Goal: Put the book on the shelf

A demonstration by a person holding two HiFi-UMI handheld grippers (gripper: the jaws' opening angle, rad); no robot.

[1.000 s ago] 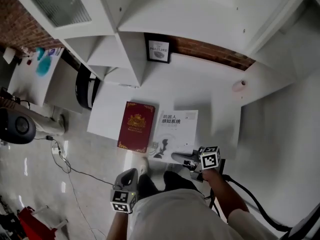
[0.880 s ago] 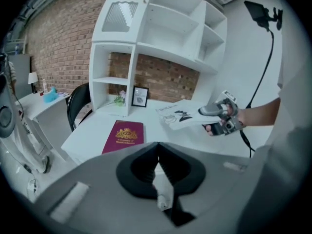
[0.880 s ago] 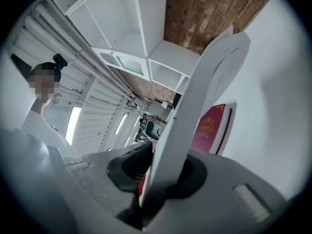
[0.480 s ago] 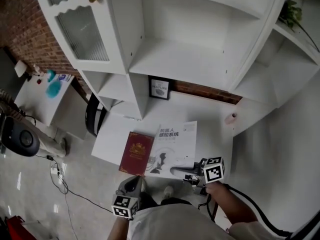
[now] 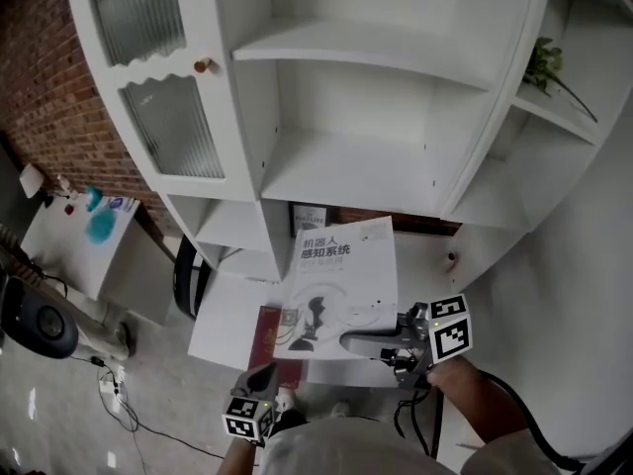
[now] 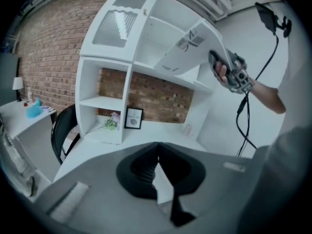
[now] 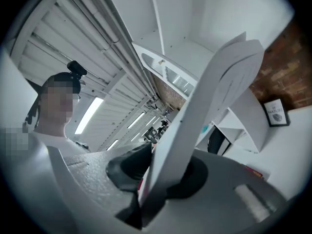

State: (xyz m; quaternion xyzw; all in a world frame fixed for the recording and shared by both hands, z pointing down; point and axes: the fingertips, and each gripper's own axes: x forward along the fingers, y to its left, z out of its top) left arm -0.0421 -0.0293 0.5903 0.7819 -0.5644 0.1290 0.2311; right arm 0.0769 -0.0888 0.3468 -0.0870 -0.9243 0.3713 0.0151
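White book [image 5: 341, 275] clamped between right claw [image 5: 348, 340] jaws, above desk [image 5: 223, 315].

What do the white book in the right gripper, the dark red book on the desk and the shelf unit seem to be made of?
White book: paper, likely a soft matte cover; its leaves fan apart above the right gripper.
Dark red book: mostly hidden; flat, stiff-looking cover, material unclear.
Shelf unit: smooth white painted or laminated board, probably wood; small peg holes show.

The white book [image 5: 341, 277], cover up, sits clamped in the right gripper's [image 5: 348, 341] jaws before the white shelf [image 5: 356, 171].
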